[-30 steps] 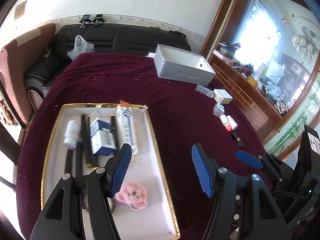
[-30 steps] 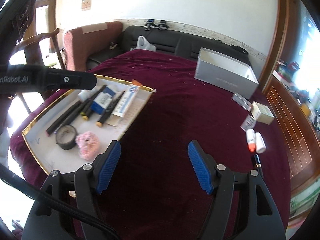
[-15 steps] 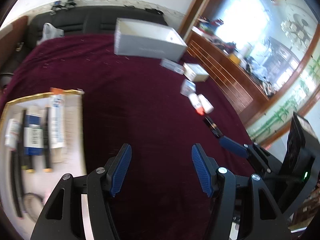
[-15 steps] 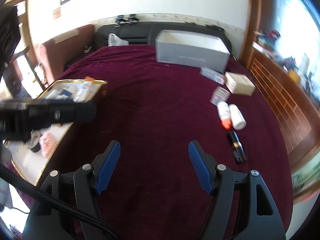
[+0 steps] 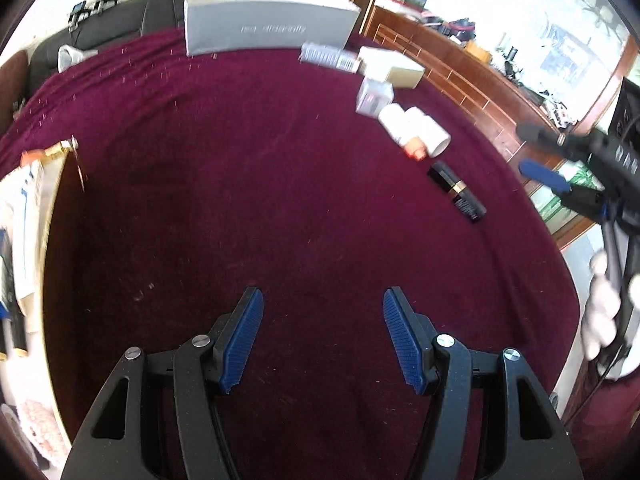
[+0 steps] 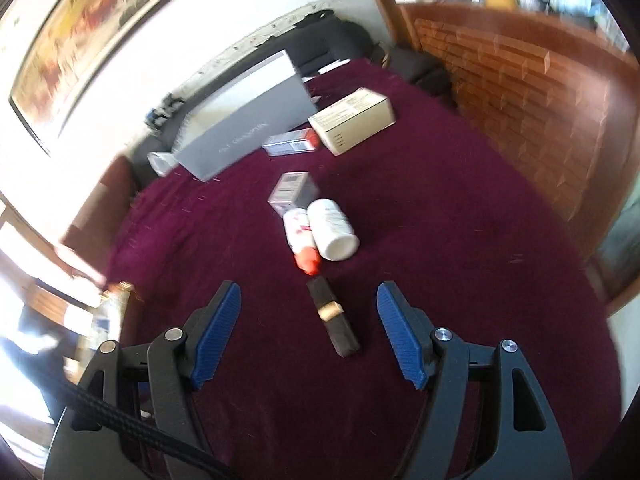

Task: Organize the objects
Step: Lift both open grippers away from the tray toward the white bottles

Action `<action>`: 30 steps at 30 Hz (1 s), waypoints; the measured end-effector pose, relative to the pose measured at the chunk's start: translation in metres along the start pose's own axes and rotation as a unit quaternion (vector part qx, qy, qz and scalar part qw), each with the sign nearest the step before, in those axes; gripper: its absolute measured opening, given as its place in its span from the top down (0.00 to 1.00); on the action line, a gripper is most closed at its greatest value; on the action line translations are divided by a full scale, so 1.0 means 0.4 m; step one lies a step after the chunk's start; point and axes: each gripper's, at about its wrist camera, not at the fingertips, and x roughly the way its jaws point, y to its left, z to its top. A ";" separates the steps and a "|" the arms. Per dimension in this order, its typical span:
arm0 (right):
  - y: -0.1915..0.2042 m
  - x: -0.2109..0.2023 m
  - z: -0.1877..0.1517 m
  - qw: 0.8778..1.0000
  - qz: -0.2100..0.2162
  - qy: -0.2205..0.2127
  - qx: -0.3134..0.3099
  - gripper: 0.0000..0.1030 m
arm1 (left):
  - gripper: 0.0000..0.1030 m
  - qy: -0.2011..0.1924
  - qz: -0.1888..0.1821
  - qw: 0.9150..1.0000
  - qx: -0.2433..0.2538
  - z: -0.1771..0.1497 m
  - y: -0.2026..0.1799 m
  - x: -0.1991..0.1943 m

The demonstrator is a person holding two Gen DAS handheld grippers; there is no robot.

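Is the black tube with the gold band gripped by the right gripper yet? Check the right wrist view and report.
No: the black tube lies flat on the maroon cloth between the open pads of the right gripper, touching neither.

A dark maroon cloth point(image 5: 248, 184) covers the counter and fills most of both views. Behind it, a black sofa point(image 5: 120, 28) stands against a white wall point(image 6: 224, 12) with a patterned border strip, and a framed picture point(image 6: 80, 40) with a dark frame hangs on that wall. To the right, a wooden partition point(image 6: 520, 92) with a grid of small panels runs alongside the counter, with cluttered items on its top ledge, and strong daylight enters through large glazing point(image 5: 560, 48) beyond it.
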 end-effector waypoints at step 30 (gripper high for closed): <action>0.129 0.354 0.059 0.965 0.157 0.200 0.061 0.31 | 0.02 -0.043 -0.048 0.998 0.023 -0.021 -0.009 0.030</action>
